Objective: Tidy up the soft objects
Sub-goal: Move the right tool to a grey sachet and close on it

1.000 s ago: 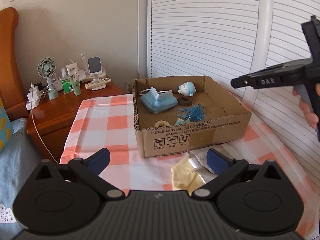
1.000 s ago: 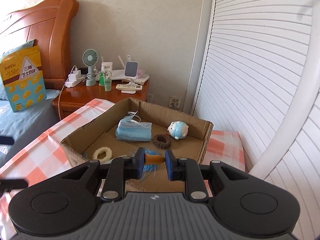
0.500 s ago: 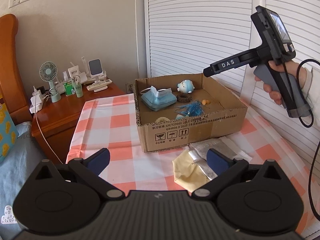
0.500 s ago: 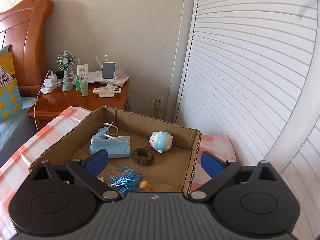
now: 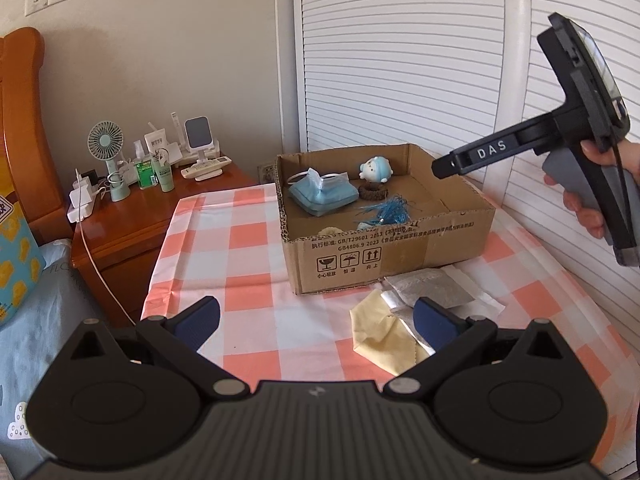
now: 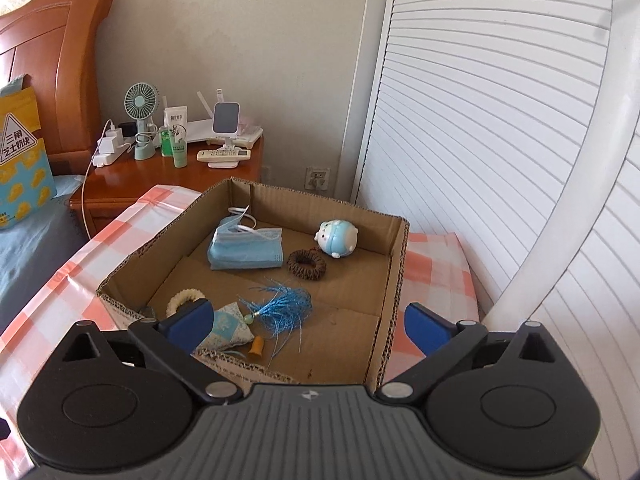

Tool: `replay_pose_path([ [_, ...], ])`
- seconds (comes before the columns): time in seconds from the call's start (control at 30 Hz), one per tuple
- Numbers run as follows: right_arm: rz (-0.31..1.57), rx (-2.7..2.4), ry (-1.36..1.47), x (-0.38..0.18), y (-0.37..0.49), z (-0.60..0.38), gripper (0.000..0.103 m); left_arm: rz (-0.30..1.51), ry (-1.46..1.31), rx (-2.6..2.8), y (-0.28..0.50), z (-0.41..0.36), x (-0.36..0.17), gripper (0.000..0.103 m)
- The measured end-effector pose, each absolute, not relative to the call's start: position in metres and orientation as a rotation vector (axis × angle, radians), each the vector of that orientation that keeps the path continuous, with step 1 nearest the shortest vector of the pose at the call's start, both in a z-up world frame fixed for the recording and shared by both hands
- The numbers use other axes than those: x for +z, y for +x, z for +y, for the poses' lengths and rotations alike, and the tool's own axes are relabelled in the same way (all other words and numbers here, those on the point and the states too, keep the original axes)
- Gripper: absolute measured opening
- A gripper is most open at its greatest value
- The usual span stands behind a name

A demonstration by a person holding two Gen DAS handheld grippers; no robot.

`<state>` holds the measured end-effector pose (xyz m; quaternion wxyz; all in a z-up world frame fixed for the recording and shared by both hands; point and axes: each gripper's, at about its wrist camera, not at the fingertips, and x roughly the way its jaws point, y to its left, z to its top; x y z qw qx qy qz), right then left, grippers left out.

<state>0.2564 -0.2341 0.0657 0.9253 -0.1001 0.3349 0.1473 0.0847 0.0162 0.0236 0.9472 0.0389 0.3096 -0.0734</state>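
An open cardboard box [image 5: 400,248] [image 6: 396,272] stands on the checked tablecloth. It holds a blue face mask [image 6: 246,250], a blue plush toy [image 6: 336,238], a brown scrunchie [image 6: 307,265], a blue tassel sachet [image 6: 276,308], a cream scrunchie [image 6: 182,300] and a small orange piece [image 6: 256,347]. A yellow cloth [image 5: 386,340] and a grey-white cloth [image 5: 436,290] lie in front of the box. My left gripper [image 5: 316,322] is open and empty above the cloths. My right gripper [image 6: 308,322] is open and empty above the box's near right corner.
A wooden nightstand [image 5: 132,216] at the left carries a small fan [image 5: 106,150], bottles, a phone stand and a remote. A bed with an orange headboard [image 6: 68,60] lies further left. White louvered doors [image 6: 500,140] run along the right, close behind the box.
My right gripper opened and let the small orange piece drop into the box, then drew back and up. My left gripper stayed open and nearly still.
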Motion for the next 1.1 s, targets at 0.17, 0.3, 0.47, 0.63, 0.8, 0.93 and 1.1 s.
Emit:
replay_pose_path([
  [0.17,0.729,0.299,-0.179,0.053,0.234,-0.237,0.103,0.644,0.069,-0.167,0.080,0.017,0.018,0.102],
  [0.3,0.794,0.305,-0.124,0.036,0.222,-0.237,0.103,0.646,0.088,-0.178,0.073,0.014,0.016,0.102],
  [0.47,0.893,0.287,-0.070,0.006,0.221,-0.226,0.103,0.657,0.096,-0.170,0.064,0.015,0.012,0.102],
  [0.63,0.950,0.273,-0.050,-0.016,0.225,-0.215,0.103,0.672,0.106,-0.156,0.057,0.015,0.006,0.102],
  [0.8,0.971,0.284,-0.054,-0.030,0.227,-0.204,0.103,0.691,0.109,-0.151,0.058,0.013,0.001,0.102],
  [0.93,0.972,0.276,-0.086,-0.038,0.227,-0.200,0.103,0.699,0.115,-0.158,0.061,0.009,-0.002,0.102],
  [1.1,0.958,0.250,-0.063,-0.038,0.225,-0.213,0.103,0.719,0.121,-0.175,0.069,0.005,-0.009,0.102],
])
